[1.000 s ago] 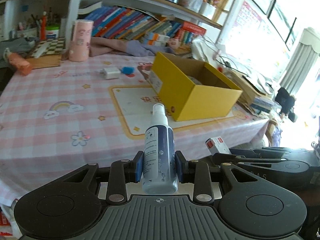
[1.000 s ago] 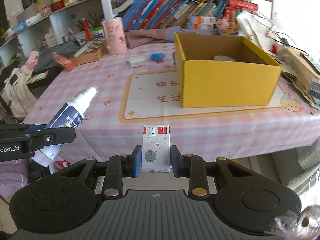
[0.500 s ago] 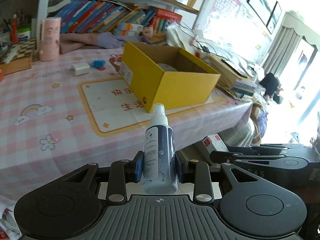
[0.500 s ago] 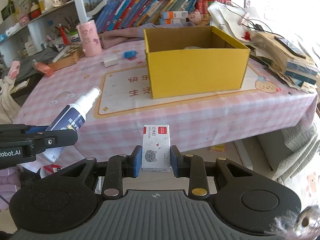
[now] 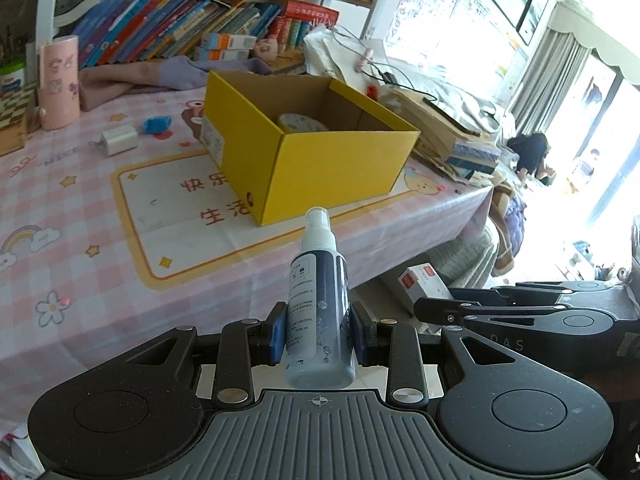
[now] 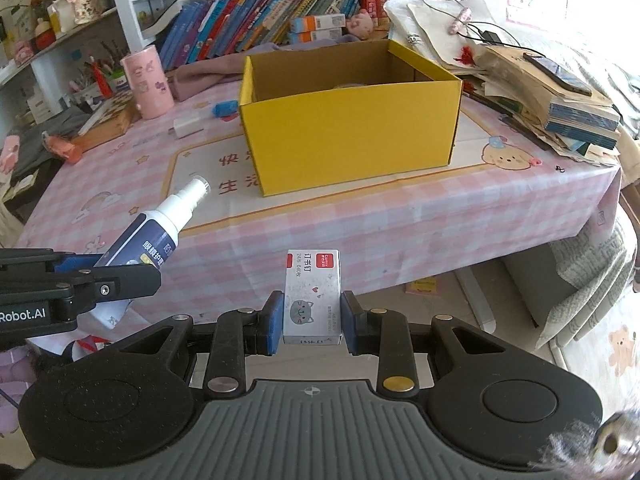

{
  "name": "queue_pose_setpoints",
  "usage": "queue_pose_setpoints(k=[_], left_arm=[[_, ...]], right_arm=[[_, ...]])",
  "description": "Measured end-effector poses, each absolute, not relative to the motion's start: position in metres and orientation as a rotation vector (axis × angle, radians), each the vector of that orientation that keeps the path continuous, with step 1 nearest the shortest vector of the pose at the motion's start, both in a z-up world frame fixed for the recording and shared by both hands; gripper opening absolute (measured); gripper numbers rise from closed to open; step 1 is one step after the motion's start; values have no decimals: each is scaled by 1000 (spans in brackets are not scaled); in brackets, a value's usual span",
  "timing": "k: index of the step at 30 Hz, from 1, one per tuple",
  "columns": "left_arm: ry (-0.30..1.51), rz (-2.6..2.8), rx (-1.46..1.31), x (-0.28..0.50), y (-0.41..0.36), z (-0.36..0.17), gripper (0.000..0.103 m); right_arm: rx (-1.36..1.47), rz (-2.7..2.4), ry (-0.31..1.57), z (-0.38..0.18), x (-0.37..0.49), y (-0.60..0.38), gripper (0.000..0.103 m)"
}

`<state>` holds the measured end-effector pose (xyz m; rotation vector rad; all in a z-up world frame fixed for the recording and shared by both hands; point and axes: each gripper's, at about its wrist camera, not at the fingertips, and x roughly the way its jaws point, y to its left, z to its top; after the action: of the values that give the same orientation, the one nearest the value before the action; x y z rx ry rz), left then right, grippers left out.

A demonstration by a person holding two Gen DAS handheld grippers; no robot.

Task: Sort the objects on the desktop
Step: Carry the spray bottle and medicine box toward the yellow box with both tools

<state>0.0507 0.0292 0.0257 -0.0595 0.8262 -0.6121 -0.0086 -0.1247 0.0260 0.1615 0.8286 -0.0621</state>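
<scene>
My left gripper [image 5: 319, 334] is shut on a dark blue spray bottle [image 5: 320, 300] with a white nozzle, held upright just off the table's front edge. The same bottle [image 6: 160, 236] shows at the left of the right wrist view. My right gripper [image 6: 312, 322] is shut on a small white staple box [image 6: 313, 294] with a cat drawing and a red label; that box [image 5: 422, 286] peeks out at the right of the left wrist view. An open yellow cardboard box [image 6: 348, 124] stands on the table ahead, with a roll of tape [image 5: 302, 122] inside.
The table has a pink checked cloth [image 5: 80, 208]. On it lie a white charger [image 5: 118, 141], a blue object [image 5: 157, 124] and a pink cup [image 5: 58, 82]. Stacked books and papers [image 6: 560, 92] crowd the right end; a bookshelf [image 6: 260, 12] runs behind.
Both grippers have swung to the right along the table's front edge with their objects still gripped. The yellow box now sits nearer the middle of each view and looks closer.
</scene>
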Motion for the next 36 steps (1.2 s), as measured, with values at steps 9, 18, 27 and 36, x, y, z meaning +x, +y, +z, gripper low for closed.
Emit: queue_pose_setpoints(k=[9,18,27,36], left_arm=[[826,-614,-26,58,11,28,31],[837,-648,3,71,-11,31,31],[800,-681,20,89,-31,44,31],[695,-644,-3,120,-48,68,31]], right_arm=[[178,-48,839,24,3,-141,27],[202,-48,847,21,12,-155,27],[242,-66,817,23,26,-175,27],[222,-25,722,48,67,-200,27]])
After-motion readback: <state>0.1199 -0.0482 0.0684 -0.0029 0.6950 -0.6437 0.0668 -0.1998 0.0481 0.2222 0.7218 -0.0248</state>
